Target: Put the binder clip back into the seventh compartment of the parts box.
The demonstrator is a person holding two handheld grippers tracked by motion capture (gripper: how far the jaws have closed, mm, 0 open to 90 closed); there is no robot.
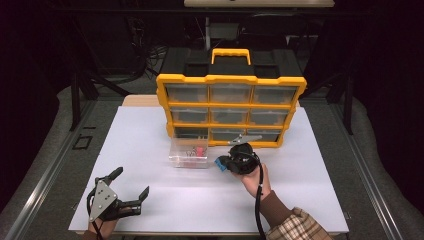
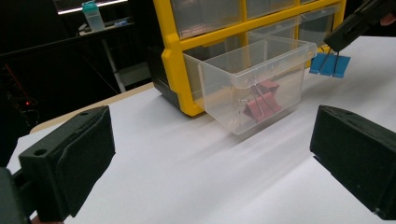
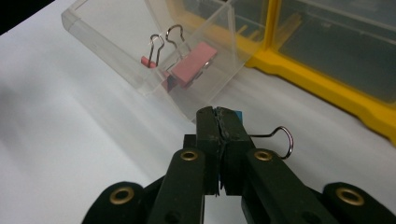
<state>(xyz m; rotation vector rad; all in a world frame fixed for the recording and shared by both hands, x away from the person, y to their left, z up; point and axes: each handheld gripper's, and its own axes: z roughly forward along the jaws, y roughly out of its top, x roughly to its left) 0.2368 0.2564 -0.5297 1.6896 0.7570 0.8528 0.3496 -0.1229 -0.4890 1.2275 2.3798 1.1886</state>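
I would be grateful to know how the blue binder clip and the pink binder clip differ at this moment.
The blue binder clip is gripped in the right tool, outside the drawer; the pink binder clip lies loose inside the clear plastic drawer. The blue one is mostly hidden by the jaws in the right gripper view, while the pink one shows its full body. Both have silver wire handles.

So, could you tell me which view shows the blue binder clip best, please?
The left gripper view: the blue binder clip hangs in full from the right gripper. The high view shows a small blue patch beside that gripper. The right gripper view shows a blue sliver and a wire handle past the shut jaws.
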